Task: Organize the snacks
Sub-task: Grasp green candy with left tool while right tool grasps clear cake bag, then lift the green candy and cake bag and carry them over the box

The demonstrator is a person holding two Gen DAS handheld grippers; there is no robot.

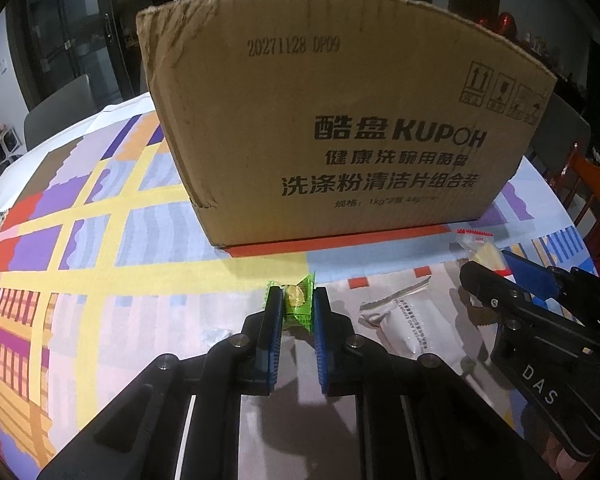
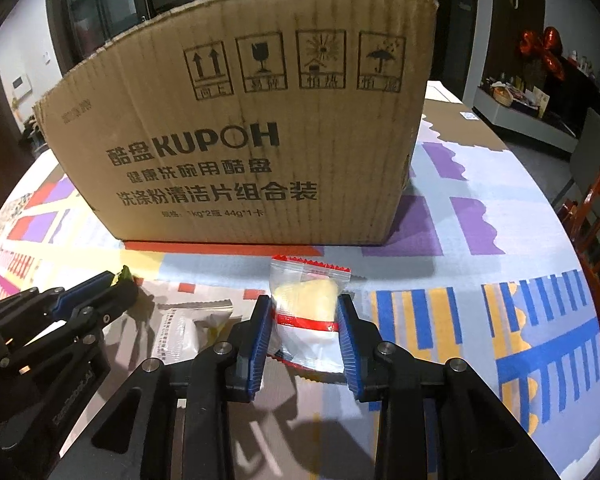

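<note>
- My left gripper [image 1: 297,300] is clamped narrow on a small green snack packet [image 1: 298,303], its blue pads pressing both sides, with the packet just above the patterned cloth of the counter [image 1: 100,264].
- My right gripper [image 2: 305,312] is closed on a clear packet with red trim [image 2: 306,304] that has a pale yellow snack inside; the pads squeeze its middle and the packet stands up between them, in front of the cardboard box [image 2: 236,132].
- Only the left wrist view shows the green packet's print and contents properly; from the right wrist view I see just a sliver of green at the tip of the other gripper [image 2: 96,296] (low on the left edge).
- The left wrist view, in turn, catches my right gripper [image 1: 496,280] from the side, with only the top of the clear packet [image 1: 480,246] showing beyond it.
- A white packet [image 1: 404,320] lies flat on the counter between the two grippers; it shows in both views [image 2: 188,328].
- The box [image 1: 340,120] stands on the counter right behind the snacks, its printed side facing me. Its top edge is above both cameras, so I cannot tell what is inside.
</note>
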